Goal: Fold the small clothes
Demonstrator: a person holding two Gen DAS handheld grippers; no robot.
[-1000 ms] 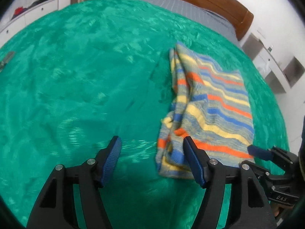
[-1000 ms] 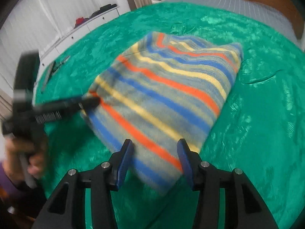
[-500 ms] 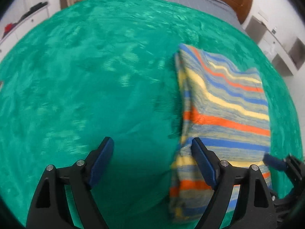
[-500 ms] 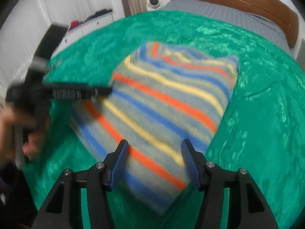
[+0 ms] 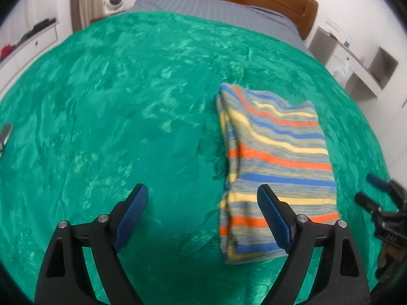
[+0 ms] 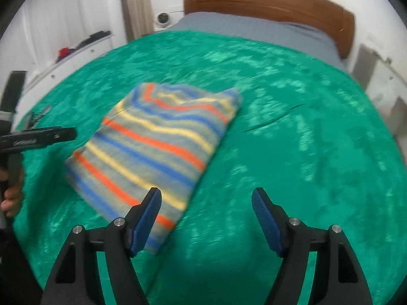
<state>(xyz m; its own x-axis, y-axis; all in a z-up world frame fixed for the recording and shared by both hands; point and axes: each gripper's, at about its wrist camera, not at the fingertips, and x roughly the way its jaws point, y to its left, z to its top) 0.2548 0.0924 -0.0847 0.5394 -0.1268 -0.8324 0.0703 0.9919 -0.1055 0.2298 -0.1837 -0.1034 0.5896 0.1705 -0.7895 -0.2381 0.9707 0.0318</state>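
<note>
A striped knit garment (image 5: 277, 157) in grey, orange, blue and yellow lies folded into a rectangle on the green blanket (image 5: 127, 101). My left gripper (image 5: 202, 195) hovers above the blanket just left of the garment's near end, its jaws opening with nothing between them. In the right wrist view the same garment (image 6: 162, 145) lies left of centre. My right gripper (image 6: 206, 200) hangs over the blanket beside its near right corner, jaws opening and empty. The left gripper's fingers (image 6: 51, 136) show at the left edge, held by a hand (image 6: 11, 198).
The bed has a wooden headboard (image 6: 267, 5) and a grey sheet (image 5: 216, 7) past the blanket. White drawers (image 5: 28, 40) stand to the left, white shelves (image 5: 361, 63) to the right. A small metal object (image 5: 5, 134) lies at the blanket's left edge.
Both grippers let go of the garment, widened and drew up and back. The garment now lies flat, folded, and looks smaller in both views.
</note>
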